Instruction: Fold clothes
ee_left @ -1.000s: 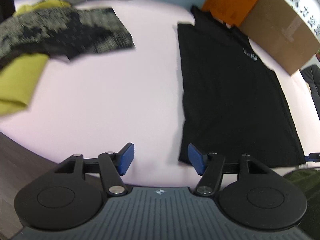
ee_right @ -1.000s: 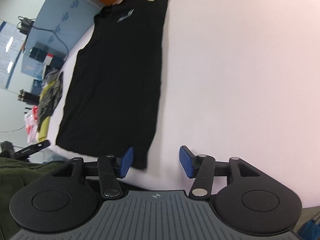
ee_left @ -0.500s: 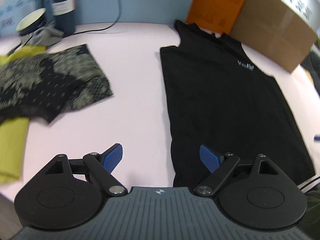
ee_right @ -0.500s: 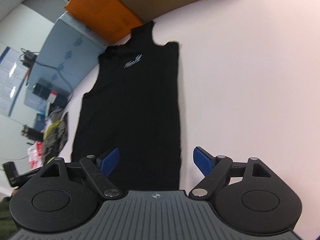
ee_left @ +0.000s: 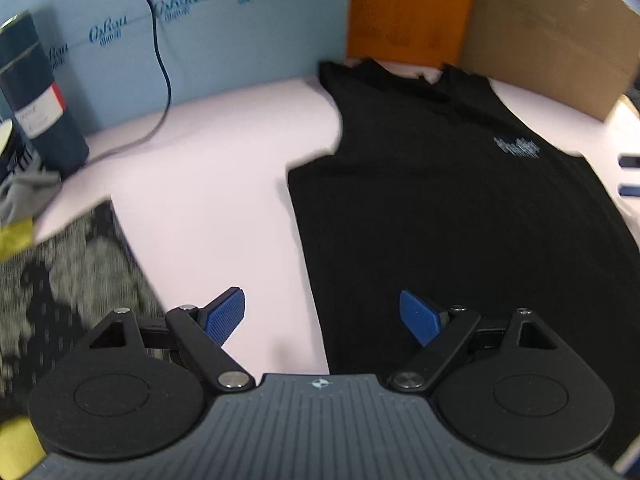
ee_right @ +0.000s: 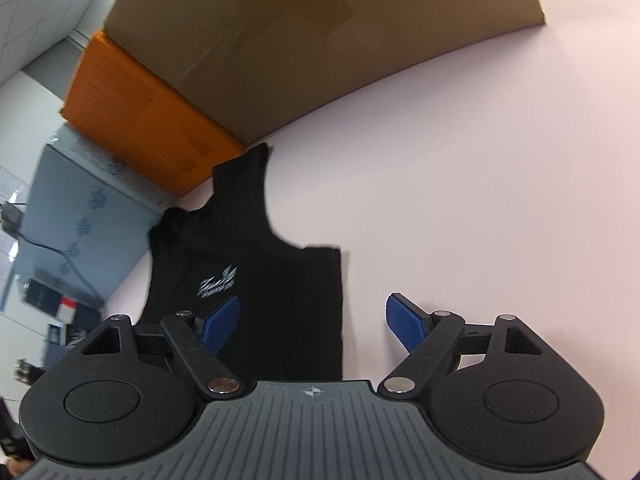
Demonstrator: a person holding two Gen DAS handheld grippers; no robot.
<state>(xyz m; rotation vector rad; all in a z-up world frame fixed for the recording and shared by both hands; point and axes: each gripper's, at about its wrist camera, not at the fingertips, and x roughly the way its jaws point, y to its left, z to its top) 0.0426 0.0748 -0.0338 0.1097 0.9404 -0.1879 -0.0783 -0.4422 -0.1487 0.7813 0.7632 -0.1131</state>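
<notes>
The black sleeveless shirt (ee_left: pixel 440 208) lies flat on the pink tabletop (ee_left: pixel 224 168), collar at twelve o'clock against the orange box (ee_left: pixel 408 12). The left claw (ee_left: pixel 322 314) gapes wide and empty over the shirt's nine o'clock edge; the right claw (ee_right: pixel 312 322), equally wide and empty, straddles the three o'clock edge. Likely risks: pinching only the top layer so the fold skews, uneven lifts dragging the fabric askew, or the left claw snagging the patterned garment (ee_left: pixel 72 280) at its eight o'clock.

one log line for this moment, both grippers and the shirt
left gripper: open, empty | right gripper: open, empty | black shirt: flat, unfolded
</notes>
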